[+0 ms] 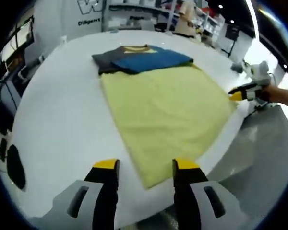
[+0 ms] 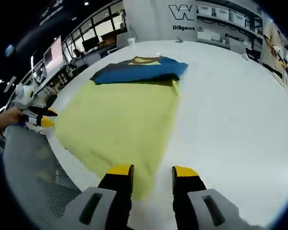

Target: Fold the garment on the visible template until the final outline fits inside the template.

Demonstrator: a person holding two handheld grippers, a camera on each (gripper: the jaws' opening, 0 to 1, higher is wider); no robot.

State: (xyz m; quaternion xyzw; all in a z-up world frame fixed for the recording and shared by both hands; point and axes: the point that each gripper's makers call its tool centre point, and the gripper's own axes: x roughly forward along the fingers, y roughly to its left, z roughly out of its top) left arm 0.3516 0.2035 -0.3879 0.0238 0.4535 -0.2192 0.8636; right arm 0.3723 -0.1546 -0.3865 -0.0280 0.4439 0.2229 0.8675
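Our left gripper [image 1: 145, 165] hovers with released fingers over the near corner of the yellow template [image 1: 165, 112] on the white counter [image 1: 62, 110]. The folded garment [image 1: 141, 58] lies at its far edge. Our right gripper [image 2: 152, 171] hovers released too; next we likely grasp the garment's edge.

I see a round white table [image 1: 62, 124] under the work, with a grey mesh surface [image 2: 33, 177] beside its edge. Behind it stands a white wall panel with dark lettering [image 2: 182, 17], shelving with boxes [image 2: 221, 14], and monitors [image 2: 53, 55] at desks.
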